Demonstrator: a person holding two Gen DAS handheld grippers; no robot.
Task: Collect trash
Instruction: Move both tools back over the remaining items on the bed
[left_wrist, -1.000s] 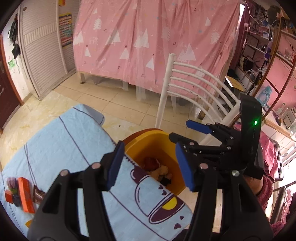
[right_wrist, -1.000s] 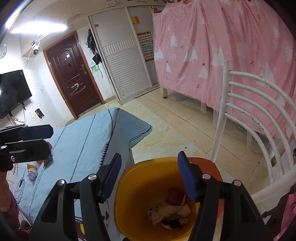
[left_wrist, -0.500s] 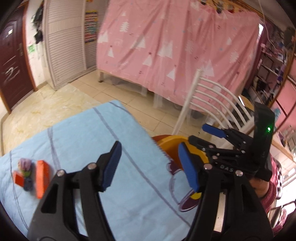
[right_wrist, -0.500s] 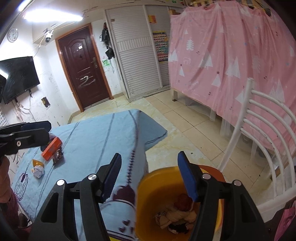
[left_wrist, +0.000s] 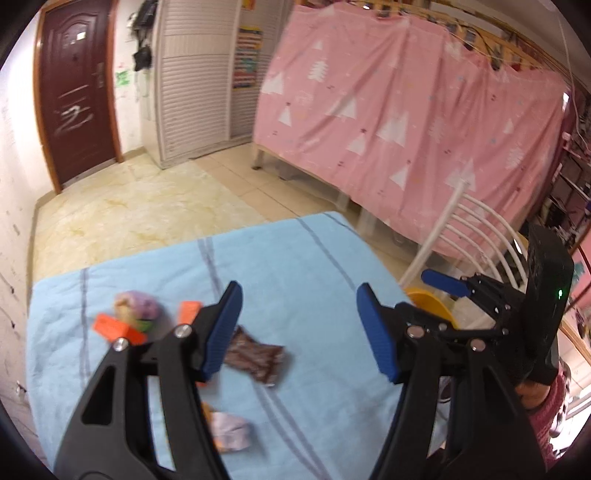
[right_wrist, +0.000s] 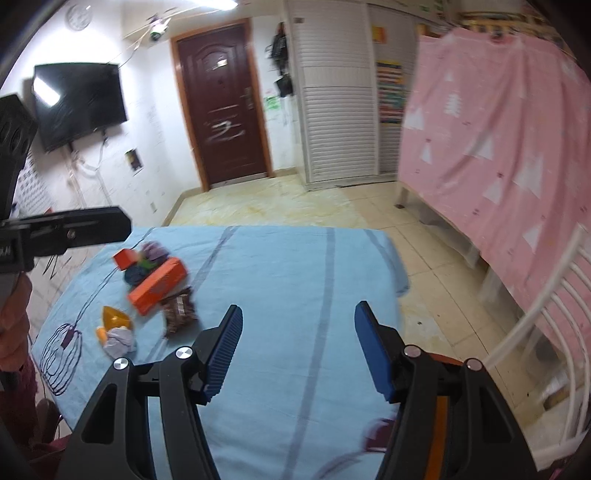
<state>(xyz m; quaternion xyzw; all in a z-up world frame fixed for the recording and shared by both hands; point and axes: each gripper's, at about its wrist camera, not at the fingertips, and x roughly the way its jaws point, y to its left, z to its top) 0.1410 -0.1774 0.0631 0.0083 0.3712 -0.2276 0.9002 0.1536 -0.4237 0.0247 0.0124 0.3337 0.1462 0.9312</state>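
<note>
Trash lies on the light blue tablecloth: a brown wrapper, a long orange box, a small orange box, a purple-green wad, and a white crumpled paper with a yellow scrap. My left gripper is open and empty above the wrapper. My right gripper is open and empty over the cloth's right half; it also shows in the left wrist view. The yellow bin's rim shows by the table's right edge.
A white slatted chair stands right of the table beside the bin. A bed draped in pink curtain runs along the right. A dark door and louvred wardrobe are at the back, tiled floor between.
Both grippers have swung left, away from the yellow bin and toward the trash pile on the cloth. The bin has slid out of the middle of both views. Both stay open.
</note>
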